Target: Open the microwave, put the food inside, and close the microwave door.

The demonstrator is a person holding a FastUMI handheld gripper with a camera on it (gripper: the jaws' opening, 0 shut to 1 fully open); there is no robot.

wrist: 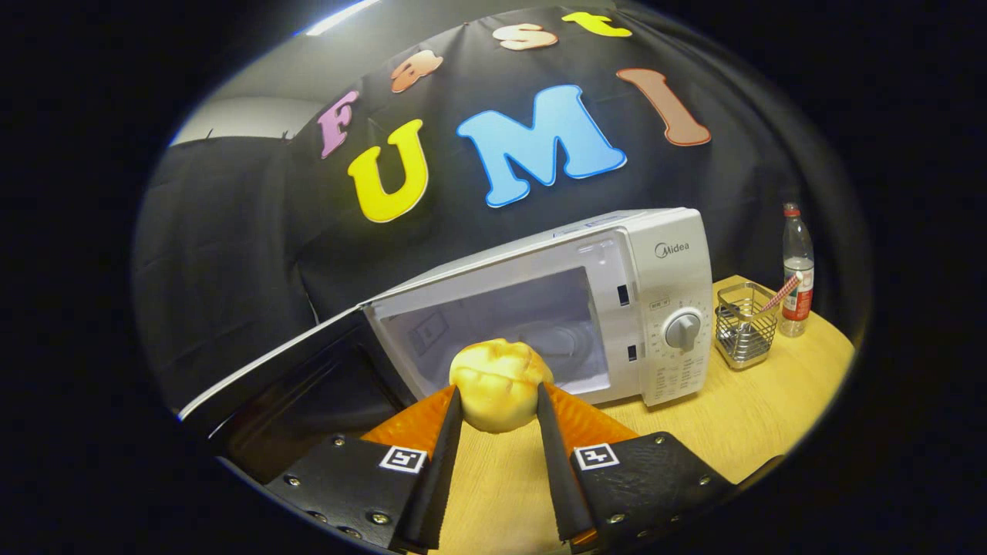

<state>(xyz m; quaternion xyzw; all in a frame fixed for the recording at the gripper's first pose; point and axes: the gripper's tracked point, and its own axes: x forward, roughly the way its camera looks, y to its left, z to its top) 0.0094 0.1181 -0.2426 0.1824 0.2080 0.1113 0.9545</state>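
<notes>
A pale yellow bun sits pinched between my two fingertips, and my gripper is shut on it, held above the wooden table. Just beyond the bun stands the white microwave with its cavity exposed. Its dark door is swung wide open to the left of my fingers. The glass turntable shows inside the cavity, behind the bun. The control dial is on the microwave's right panel.
Right of the microwave stands a wire mesh holder with a striped straw in it. A plastic bottle with a red label is beside it near the table's far edge. Bare wood lies ahead of my right finger.
</notes>
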